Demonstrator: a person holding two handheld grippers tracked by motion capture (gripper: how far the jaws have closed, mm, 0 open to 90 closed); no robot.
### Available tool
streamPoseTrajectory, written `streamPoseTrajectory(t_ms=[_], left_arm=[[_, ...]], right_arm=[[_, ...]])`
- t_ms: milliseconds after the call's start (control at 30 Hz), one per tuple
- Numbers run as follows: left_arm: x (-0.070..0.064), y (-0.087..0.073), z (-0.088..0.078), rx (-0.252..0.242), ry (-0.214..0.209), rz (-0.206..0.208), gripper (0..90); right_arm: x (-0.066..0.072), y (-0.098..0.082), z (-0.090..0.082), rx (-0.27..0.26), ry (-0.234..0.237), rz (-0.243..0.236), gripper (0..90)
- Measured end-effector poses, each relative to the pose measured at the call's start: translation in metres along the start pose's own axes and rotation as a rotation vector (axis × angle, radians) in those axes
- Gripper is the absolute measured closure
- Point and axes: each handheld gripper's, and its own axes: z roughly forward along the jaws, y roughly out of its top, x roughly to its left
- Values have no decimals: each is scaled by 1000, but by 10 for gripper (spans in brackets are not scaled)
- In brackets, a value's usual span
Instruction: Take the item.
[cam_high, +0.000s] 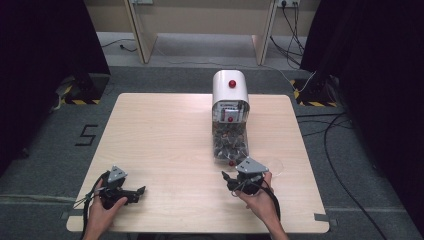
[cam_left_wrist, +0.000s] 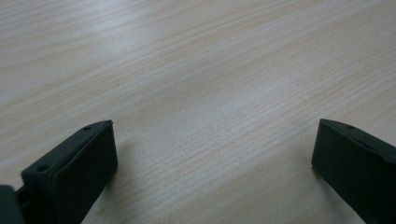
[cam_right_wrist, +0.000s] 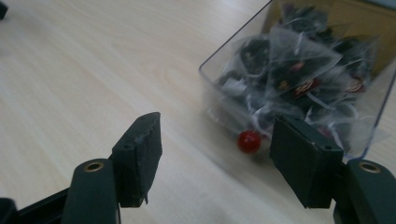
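Observation:
A white domed dispenser (cam_high: 230, 89) stands at the table's far middle. Its clear drawer (cam_high: 230, 142) is pulled out toward me and packed with several mesh tea bags (cam_right_wrist: 299, 70). A small red knob (cam_right_wrist: 249, 141) sits at the drawer's front (cam_high: 231, 162). My right gripper (cam_high: 229, 182) hovers just in front of that drawer, a little left of it. In the right gripper view its jaws (cam_right_wrist: 215, 144) stand apart with nothing between them, and the knob lies beyond the gap. My left gripper (cam_high: 141, 192) rests at the front left. It is open over bare wood (cam_left_wrist: 215, 154).
The light wooden table (cam_high: 165, 130) has wide free room on its left half. A faint clear round item (cam_high: 274, 165) lies right of the drawer's front. Cables trail on the grey floor at the right, and dark curtains flank the table.

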Motion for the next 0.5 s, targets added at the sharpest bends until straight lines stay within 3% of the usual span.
streamPoseTrajectory(t_ms=[33,500], left_arm=[[0,0,0,0,0,0,0],[0,0,0,0,0,0,0]], right_arm=[[-2,6,0,-9,-33,-5,352],[-15,28,17,-39,-122,14,348]])
